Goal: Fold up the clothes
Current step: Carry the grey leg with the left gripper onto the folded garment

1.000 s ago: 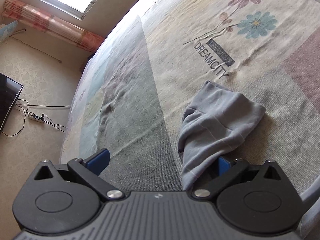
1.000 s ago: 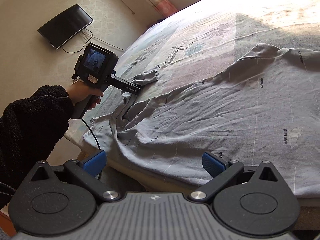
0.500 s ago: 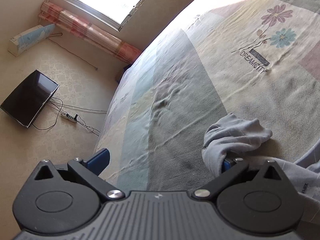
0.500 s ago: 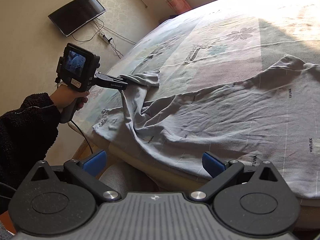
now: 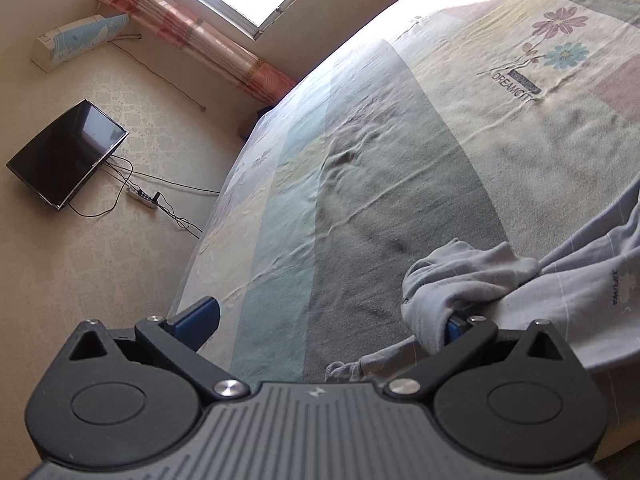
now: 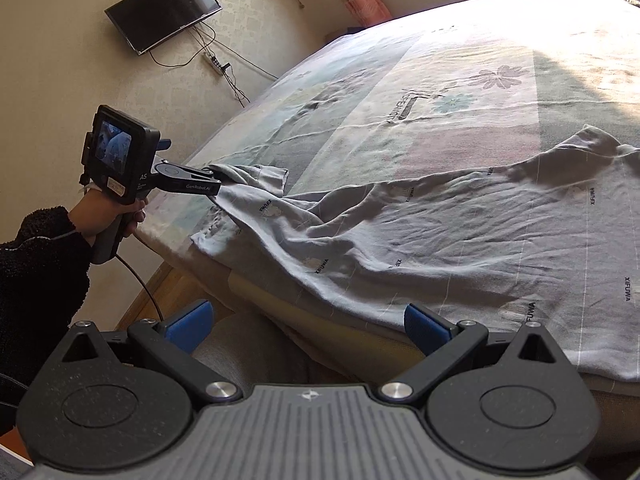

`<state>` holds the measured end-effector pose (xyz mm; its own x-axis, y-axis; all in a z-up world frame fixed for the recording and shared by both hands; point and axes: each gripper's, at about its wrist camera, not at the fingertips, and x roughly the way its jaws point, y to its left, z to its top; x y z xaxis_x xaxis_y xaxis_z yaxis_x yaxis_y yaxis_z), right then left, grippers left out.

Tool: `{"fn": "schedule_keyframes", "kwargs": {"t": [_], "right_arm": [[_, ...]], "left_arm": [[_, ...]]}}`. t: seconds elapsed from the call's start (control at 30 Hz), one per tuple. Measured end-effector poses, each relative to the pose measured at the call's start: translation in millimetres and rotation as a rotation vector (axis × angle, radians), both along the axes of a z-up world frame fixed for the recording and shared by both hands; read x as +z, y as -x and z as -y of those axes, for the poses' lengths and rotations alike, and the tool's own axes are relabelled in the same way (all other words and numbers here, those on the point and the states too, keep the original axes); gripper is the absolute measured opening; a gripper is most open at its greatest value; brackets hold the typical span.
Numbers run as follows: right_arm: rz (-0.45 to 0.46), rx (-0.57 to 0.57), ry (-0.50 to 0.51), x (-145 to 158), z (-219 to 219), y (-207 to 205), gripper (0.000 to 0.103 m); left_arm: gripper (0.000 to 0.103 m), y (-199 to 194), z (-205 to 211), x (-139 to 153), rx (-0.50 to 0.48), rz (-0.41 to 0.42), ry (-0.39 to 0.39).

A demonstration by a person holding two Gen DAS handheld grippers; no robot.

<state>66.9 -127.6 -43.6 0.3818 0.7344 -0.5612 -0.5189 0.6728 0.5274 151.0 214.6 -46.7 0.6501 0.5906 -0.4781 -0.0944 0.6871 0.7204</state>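
A light grey garment (image 6: 440,236) printed with small "XIFUWA" marks lies rumpled across the near side of the bed, its hem hanging over the edge. One bunched sleeve (image 5: 472,280) is draped over the right finger of my left gripper (image 5: 328,320), whose blue pads stand wide apart. From the right wrist view, a hand holds the left gripper (image 6: 216,178) at the bed's left corner, with the sleeve stretched from its tip. My right gripper (image 6: 306,322) is open and holds nothing, just off the bed's front edge below the hem.
The bed carries a patchwork sheet (image 5: 360,200) with flower prints and "DREAMCITY" lettering. A black television (image 6: 164,10) and a power strip with cables (image 5: 142,196) are on the wall. A dark fleece sleeve (image 6: 36,280) fills the left side.
The left gripper has drawn back toward the bed's left corner with the sleeve hooked on its finger, stretching the garment out. The right gripper has shifted a little along the front edge.
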Motion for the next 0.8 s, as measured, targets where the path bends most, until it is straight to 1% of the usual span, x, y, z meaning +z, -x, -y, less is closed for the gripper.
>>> {"fn": "schedule_keyframes", "kwargs": {"t": [0.07, 0.27, 0.33, 0.47, 0.6, 0.67, 0.8], "right_arm": [[0.0, -0.002, 0.008, 0, -3, 1, 0.103], [-0.007, 0.007, 0.035, 0, -13, 3, 0.103], [-0.008, 0.016, 0.045, -1, -18, 4, 0.103], [-0.001, 0.025, 0.073, 1, -25, 8, 0.103], [0.003, 0.024, 0.092, 3, -28, 10, 0.103], [-0.003, 0.018, 0.092, 2, -29, 10, 0.103], [-0.011, 0.015, 0.087, 2, -31, 9, 0.103]], "left_arm": [[0.103, 10, -9, -8, 0.024, -0.012, 0.023], [0.103, 27, -28, -34, 0.054, -0.047, 0.102], [0.103, 29, -34, -46, 0.063, -0.055, 0.142], [0.103, 33, -45, -58, 0.092, -0.046, 0.233], [0.102, 38, -52, -56, 0.088, -0.038, 0.289], [0.102, 42, -52, -51, 0.071, -0.042, 0.309], [0.102, 45, -38, -37, -0.031, -0.026, 0.344]]}}
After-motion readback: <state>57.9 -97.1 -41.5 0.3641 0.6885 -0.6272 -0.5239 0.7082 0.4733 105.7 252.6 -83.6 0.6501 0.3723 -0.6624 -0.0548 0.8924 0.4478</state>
